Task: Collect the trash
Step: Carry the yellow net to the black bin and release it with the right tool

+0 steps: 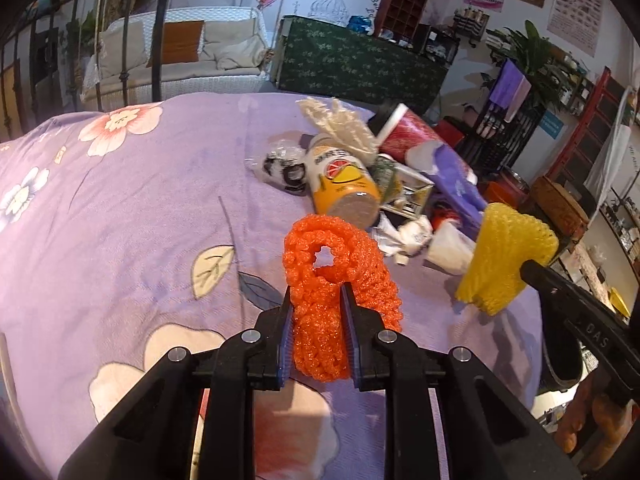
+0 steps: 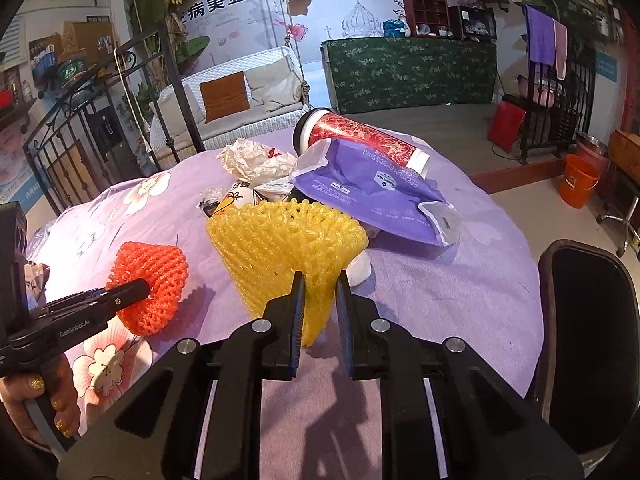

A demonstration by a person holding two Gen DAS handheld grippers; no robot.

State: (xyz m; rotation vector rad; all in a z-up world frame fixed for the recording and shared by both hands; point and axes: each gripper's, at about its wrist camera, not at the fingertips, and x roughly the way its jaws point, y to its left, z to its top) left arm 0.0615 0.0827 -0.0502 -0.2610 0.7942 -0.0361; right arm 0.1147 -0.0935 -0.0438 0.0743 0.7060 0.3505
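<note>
The left gripper (image 1: 316, 300) pinches an orange net (image 1: 340, 280) and the right gripper (image 2: 319, 284) a yellow net (image 2: 286, 248), both lifted just off the purple cloth (image 1: 120, 208). Beyond them the pile remains: can (image 1: 344, 184), red tube (image 2: 360, 136), purple bag (image 2: 372, 192), crumpled paper (image 2: 256, 160). No bin is visible, so collecting looks barely begun.

Soft matt floral cloth (image 1: 120, 216), spongy orange foam net (image 1: 340, 280) — yellow foam net (image 2: 280, 240) alike, glossy purple plastic bag (image 2: 368, 196)

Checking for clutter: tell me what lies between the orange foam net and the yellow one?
Only bare purple floral cloth between orange foam net and yellow foam net, per right wrist view.
</note>
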